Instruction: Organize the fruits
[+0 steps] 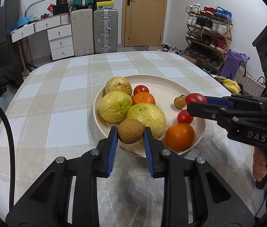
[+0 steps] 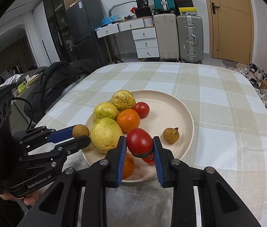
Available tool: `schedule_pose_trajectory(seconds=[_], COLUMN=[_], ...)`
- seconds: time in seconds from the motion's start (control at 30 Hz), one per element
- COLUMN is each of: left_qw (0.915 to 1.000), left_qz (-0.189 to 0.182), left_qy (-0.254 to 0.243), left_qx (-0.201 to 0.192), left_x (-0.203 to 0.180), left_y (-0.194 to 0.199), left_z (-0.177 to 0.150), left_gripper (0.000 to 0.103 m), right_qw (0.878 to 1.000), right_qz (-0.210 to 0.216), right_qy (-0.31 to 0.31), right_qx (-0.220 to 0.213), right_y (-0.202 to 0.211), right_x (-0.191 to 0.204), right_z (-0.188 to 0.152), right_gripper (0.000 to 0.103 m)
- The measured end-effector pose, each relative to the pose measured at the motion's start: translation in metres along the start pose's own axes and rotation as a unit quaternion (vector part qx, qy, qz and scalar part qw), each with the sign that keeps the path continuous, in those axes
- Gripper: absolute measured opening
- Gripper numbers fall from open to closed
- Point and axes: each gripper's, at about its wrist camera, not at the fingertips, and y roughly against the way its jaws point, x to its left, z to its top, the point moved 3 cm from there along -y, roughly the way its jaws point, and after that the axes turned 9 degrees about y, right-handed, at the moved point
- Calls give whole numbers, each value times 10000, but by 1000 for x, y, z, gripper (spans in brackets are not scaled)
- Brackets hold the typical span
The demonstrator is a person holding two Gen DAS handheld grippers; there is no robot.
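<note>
Left wrist view: left hand-held gripper (image 1: 130,134) clamped on longan (image 1: 130,131), right hand-held gripper (image 2: 139,145) on tomato (image 2: 139,141), both raised over plate (image 1: 163,87) on worktop (image 1: 57,98); likely mid-sorting, next needing separate set-down spots.

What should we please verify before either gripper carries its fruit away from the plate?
1. Left gripper shut on the longan: ok.
2. Right gripper shut on the tomato: ok.
3. Both held fruits lifted off the plate: ok.
4. Grippers apart from each other: ok.
5. Tomato clear of the nearest guava: cannot tell.
6. Bare tablecloth free for setting down: ok.
</note>
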Motion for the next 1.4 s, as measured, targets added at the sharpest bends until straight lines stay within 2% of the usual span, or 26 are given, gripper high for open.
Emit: schedule_pose_trajectory(seconds=[0.57, 0.8, 0.83, 0.87, 0.9, 0.93, 0.97, 1.03, 1.17, 1.2, 1.4], left_qw=[9999, 9998, 9998, 9997, 9997, 9996, 9993, 9985, 9969, 9966, 9946], left_qz=[43, 93, 95, 86, 79, 82, 91, 113, 107, 114, 115], left_qy=[-119, -165, -171, -167, -157, -137, -107, -37, 43, 53, 158], left_qx=[-15, -49, -97, -144, -184, -247, -345, -532, -783, -815, -1016], left_x=[-6, -8, -7, -6, -5, -4, -2, 0, 5, 6, 11], left_y=[-7, -3, 1, 4, 8, 12, 18, 29, 48, 51, 70], left_z=[2, 0, -1, -1, -2, -2, -3, -4, -9, -10, -18], left_gripper=[25, 27, 31, 42, 49, 65, 81, 97, 102, 102, 102], right_qw=[9999, 9999, 10000, 9999, 9999, 9998, 9997, 9995, 9992, 9990, 9970], right_qz=[15, -12, -30, -41, -63, -103, -128, -234, -142, -149, -165], right_qy=[-106, -102, -66, -22, 18, 41, 44, -5, 21, 52, 232], right_qx=[52, -60, -67, -89, -142, -186, -198, -210, -370, -426, -719], right_y=[-15, -7, -5, -3, 1, 4, 7, 13, 25, 28, 44], right_x=[-4, -5, -5, -4, -4, -4, -4, -6, 0, 1, 9], right_z=[7, 9, 8, 8, 7, 5, 4, 2, -2, -3, -12], right_gripper=[28, 36, 41, 50, 55, 63, 66, 68, 100, 103, 103])
